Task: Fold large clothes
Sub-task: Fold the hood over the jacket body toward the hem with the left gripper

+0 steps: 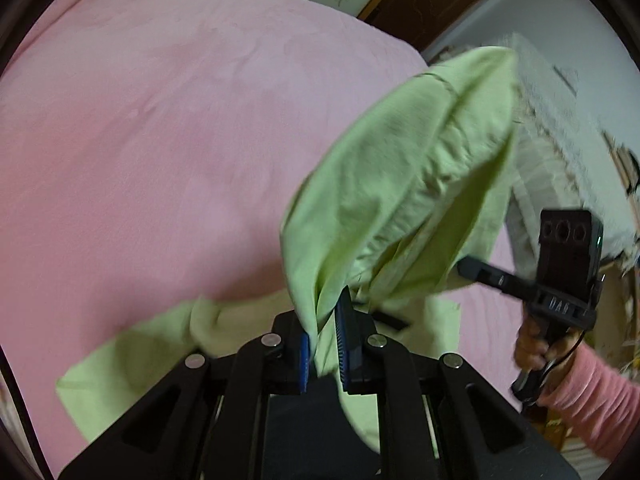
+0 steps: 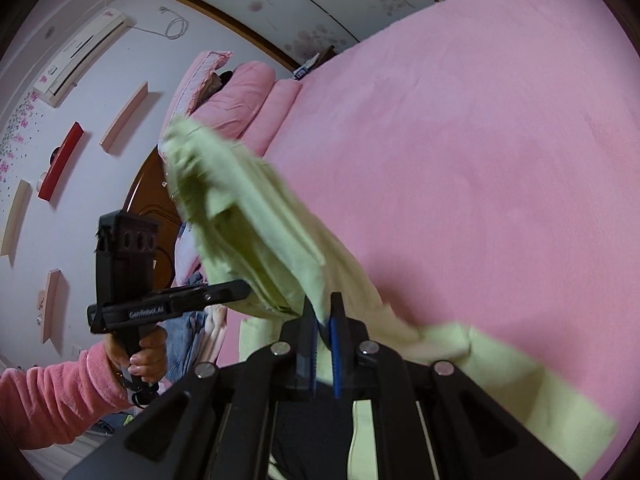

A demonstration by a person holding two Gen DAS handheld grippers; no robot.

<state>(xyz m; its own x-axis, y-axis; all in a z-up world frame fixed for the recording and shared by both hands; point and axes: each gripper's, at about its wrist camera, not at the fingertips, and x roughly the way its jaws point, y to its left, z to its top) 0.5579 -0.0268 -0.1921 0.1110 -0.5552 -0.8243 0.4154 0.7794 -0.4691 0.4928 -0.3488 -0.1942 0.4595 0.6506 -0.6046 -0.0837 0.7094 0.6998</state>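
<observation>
pink bed (image 1: 160,140) under blurred pale-green garment (image 1: 400,184); both grippers' jaws clamp its fabric.

The pale green garment (image 1: 404,184) is soft matt woven cloth, creased and limp. The bed (image 1: 160,140) beneath it wears a matt pink fleecy cover with a faint nap. Each hand-held gripper, left (image 1: 326,344) and right (image 2: 324,354), is matt black plastic with shiny metal pivot bolts and ribbed blue pads (image 1: 343,344).
</observation>
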